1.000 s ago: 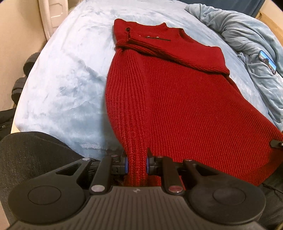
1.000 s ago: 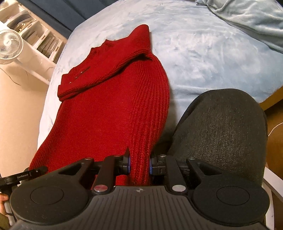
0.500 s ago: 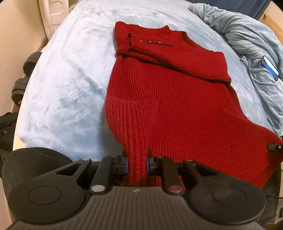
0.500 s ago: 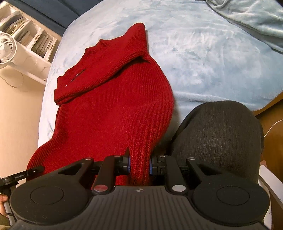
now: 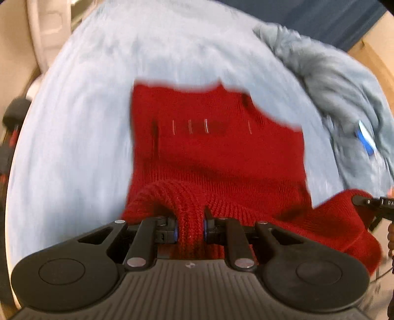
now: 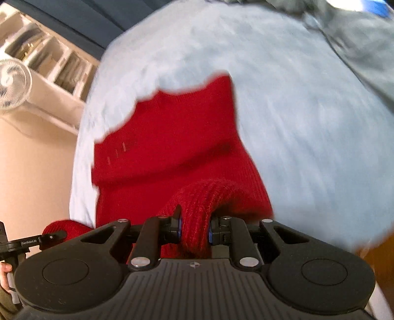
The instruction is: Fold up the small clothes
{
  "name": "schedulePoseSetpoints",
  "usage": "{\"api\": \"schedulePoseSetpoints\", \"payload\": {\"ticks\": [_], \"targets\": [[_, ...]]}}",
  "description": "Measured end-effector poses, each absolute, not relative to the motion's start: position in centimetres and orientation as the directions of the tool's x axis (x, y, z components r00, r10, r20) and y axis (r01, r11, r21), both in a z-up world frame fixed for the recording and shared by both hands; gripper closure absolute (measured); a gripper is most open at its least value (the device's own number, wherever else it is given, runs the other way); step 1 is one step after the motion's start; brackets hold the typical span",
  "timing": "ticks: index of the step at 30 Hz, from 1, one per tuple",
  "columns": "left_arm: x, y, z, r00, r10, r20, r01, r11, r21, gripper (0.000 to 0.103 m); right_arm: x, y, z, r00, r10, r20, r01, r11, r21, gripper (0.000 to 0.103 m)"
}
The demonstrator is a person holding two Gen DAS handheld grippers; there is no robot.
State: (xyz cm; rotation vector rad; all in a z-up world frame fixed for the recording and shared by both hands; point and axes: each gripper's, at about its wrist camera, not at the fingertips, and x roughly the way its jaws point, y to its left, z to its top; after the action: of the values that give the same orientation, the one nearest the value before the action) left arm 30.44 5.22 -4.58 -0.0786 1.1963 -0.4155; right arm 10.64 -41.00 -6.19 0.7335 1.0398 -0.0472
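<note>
Ahead of the gripper spreads a bed (image 5: pixel 81 118) under a pale blue fleece cover, with a rumpled grey-blue blanket (image 5: pixel 339 98) heaped to the right. Far left stand a white shelf unit (image 6: pixel 51 61) and a white fan (image 6: pixel 13 87) against a beige wall (image 6: pixel 34 172); a dark blue curtain (image 5: pixel 307 17) hangs beyond.

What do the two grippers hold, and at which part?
Both the left gripper and right gripper are shut on the red sweater's bottom hem, one near each corner.
</note>
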Motion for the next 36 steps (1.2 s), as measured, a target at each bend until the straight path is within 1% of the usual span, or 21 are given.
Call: {"api": "schedulePoseSetpoints", "payload": {"ticks": [1, 2, 3, 4, 5, 6, 7, 8, 11, 13, 17, 20, 21, 22, 23, 24, 25, 30, 31, 34, 36], "targets": [[33.3, 5.1, -5.0, 0.327, -0.346, -0.88, 0.222, 0.933, -0.284, 0.082, 13.0, -41.6, -6.3, 0.538, 0.289, -0.792, 0.369, 0.764, 0.529, 0.084], [36.3, 5.1, -5.5, 0.352, -0.337, -0.873, 0.173, 0.94, -0.293, 0.075, 15.8, -42.4, -6.6, 0.549, 0.275, -0.789, 0.391, 0.75, 0.534, 0.081], [38.9, 5.1, -6.0, 0.366, -0.334, -0.869, 0.145, 0.943, -0.301, 0.058, 18.4, -43.3, -7.2, 0.565, 0.258, -0.783, 0.425, 0.723, 0.545, 0.077], [41.1, 5.3, -6.3, 0.398, -0.302, -0.866, 0.112, 0.953, -0.281, 0.048, 20.7, -44.2, -7.9, 0.587, 0.241, -0.773, 0.449, 0.697, 0.559, 0.069], [42.7, 5.6, -6.3, 0.457, -0.223, -0.861, 0.059, 0.973, -0.221, 0.031, 22.7, -45.3, -8.5, 0.619, 0.212, -0.756, 0.474, 0.667, 0.575, 0.052], [43.7, 6.0, -6.2, 0.504, -0.159, -0.849, 0.014, 0.984, -0.176, 0.019, 23.7, -46.2, -9.0, 0.638, 0.186, -0.747, 0.495, 0.643, 0.584, 0.045], [44.2, 6.4, -6.1, 0.533, -0.135, -0.836, -0.003, 0.987, -0.161, 0.016, 24.3, -46.9, -9.3, 0.647, 0.157, -0.746, 0.517, 0.629, 0.58, 0.041], [44.5, 6.8, -6.3, 0.548, -0.141, -0.825, -0.001, 0.986, -0.169, 0.015, 24.4, -47.4, -9.7, 0.653, 0.134, -0.746, 0.529, 0.624, 0.575, 0.04], [44.0, 7.2, -7.9, 0.531, -0.199, -0.824, 0.051, 0.978, -0.204, 0.014, 22.8, -48.1, -11.0, 0.688, 0.1, -0.719, 0.519, 0.625, 0.583, 0.035], [43.5, 6.7, -9.6, 0.505, -0.206, -0.838, 0.092, 0.978, -0.185, 0.014, 21.6, -48.3, -12.6, 0.687, 0.076, -0.723, 0.526, 0.635, 0.566, 0.034], [42.8, 4.7, -12.7, 0.445, -0.207, -0.871, 0.181, 0.974, -0.139, 0.013, 21.7, -48.1, -16.6, 0.634, 0.048, -0.772, 0.568, 0.648, 0.507, 0.034], [43.3, 2.9, -15.3, 0.41, -0.142, -0.901, 0.2, 0.978, -0.063, 0.009, 22.4, -47.9, -18.8, 0.629, 0.033, -0.777, 0.595, 0.623, 0.508, 0.035], [43.5, 2.6, -16.1, 0.403, -0.121, -0.907, 0.195, 0.98, -0.044, 0.016, 22.8, -47.8, -19.4, 0.633, 0.03, -0.774, 0.6, 0.612, 0.515, 0.035], [43.4, 2.6, -16.5, 0.41, -0.129, -0.903, 0.193, 0.98, -0.052, 0.032, 23.1, -47.8, -19.8, 0.638, 0.029, -0.769, 0.603, 0.603, 0.523, 0.042], [43.2, 2.8, -16.6, 0.405, -0.174, -0.898, 0.2, 0.975, -0.098, 0.066, 23.4, -47.7, -20.1, 0.641, 0.033, -0.767, 0.598, 0.605, 0.526, 0.068], [43.1, 3.0, -16.4, 0.414, -0.18, -0.892, 0.175, 0.978, -0.116, 0.076, 23.8, -47.5, -20.1, 0.643, 0.043, -0.764, 0.583, 0.62, 0.525, 0.082], [42.7, 3.2, -15.7, 0.442, -0.179, -0.879, 0.163, 0.98, -0.117, 0.085, 24.0, -47.0, -19.7, 0.638, 0.036, -0.769, 0.577, 0.639, 0.509, 0.089], [41.6, 4.5, -12.2, 0.531, -0.215, -0.82, 0.158, 0.975, -0.153, 0.088, 23.5, -45.5, -16.4, 0.699, -0.033, -0.715, 0.503, 0.733, 0.458, 0.091], [41.5, 4.9, -11.5, 0.556, -0.209, -0.805, 0.146, 0.977, -0.153, 0.088, 23.3, -45.4, -15.5, 0.721, -0.032, -0.692, 0.484, 0.738, 0.47, 0.091], [41.7, 6.2, -9.2, 0.593, -0.268, -0.76, 0.133, 0.963, -0.236, 0.089, 23.0, -45.0, -12.3, 0.791, -0.042, -0.61, 0.423, 0.757, 0.498, 0.091], [41.9, 6.2, -8.9, 0.622, -0.241, -0.745, 0.128, 0.97, -0.207, 0.088, 22.8, -44.7, -10.6, 0.832, -0.041, -0.553, 0.383, 0.764, 0.519, 0.091]]}}
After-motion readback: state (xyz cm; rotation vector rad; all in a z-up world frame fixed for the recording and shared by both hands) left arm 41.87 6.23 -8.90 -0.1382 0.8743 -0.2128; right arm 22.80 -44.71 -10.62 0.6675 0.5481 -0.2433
